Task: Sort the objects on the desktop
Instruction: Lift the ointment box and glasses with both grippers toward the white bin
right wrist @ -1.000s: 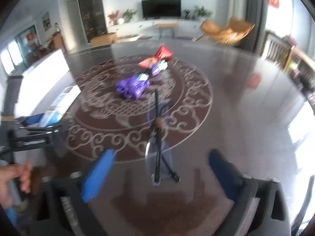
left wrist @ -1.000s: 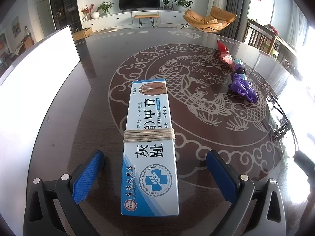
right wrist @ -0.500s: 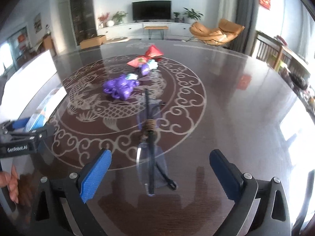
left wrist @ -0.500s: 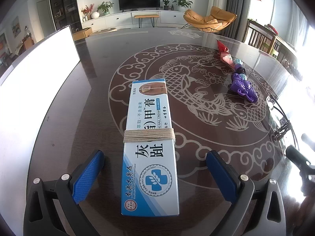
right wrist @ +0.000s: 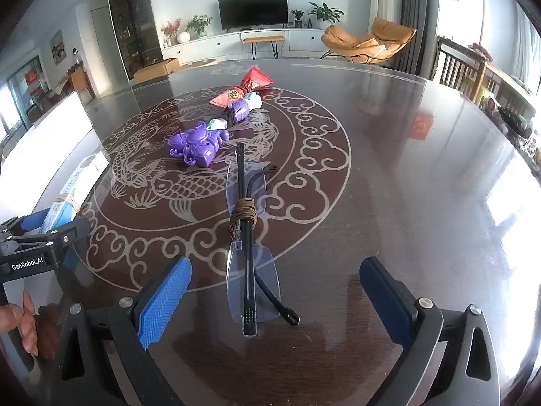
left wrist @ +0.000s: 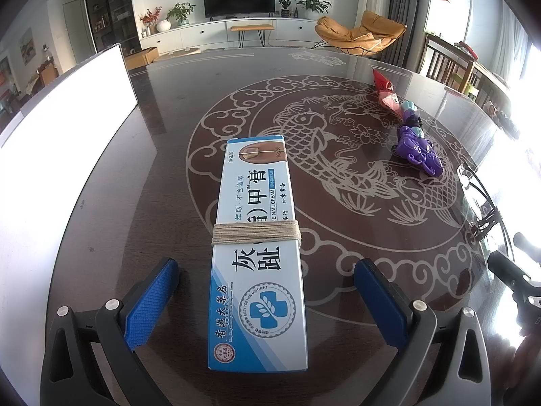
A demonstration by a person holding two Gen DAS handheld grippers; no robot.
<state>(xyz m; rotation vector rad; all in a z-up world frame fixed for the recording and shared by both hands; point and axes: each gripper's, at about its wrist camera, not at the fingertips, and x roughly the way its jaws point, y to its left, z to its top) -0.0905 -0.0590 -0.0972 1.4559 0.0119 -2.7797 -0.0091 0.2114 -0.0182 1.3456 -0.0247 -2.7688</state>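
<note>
A blue-and-white nail cream box [left wrist: 258, 247], bound with twine, lies flat on the dark table between the open fingers of my left gripper [left wrist: 267, 301]; the blue pads stand apart from its sides. Folded glasses [right wrist: 248, 237], tied with brown cord, lie between the open fingers of my right gripper [right wrist: 275, 299], untouched. A purple toy [right wrist: 197, 145] and a red packet [right wrist: 243, 89] lie farther out. The box also shows in the right wrist view [right wrist: 72, 189].
A white box [left wrist: 64, 125] stands along the table's left side. The purple toy [left wrist: 419, 150] and red packet [left wrist: 383, 89] lie at the right in the left wrist view. The left gripper body [right wrist: 37, 247] and a hand show at the right view's left edge.
My right gripper has moved forward and steadied around the glasses, which now sit closer between its fingers. The left gripper and the box have not moved.
</note>
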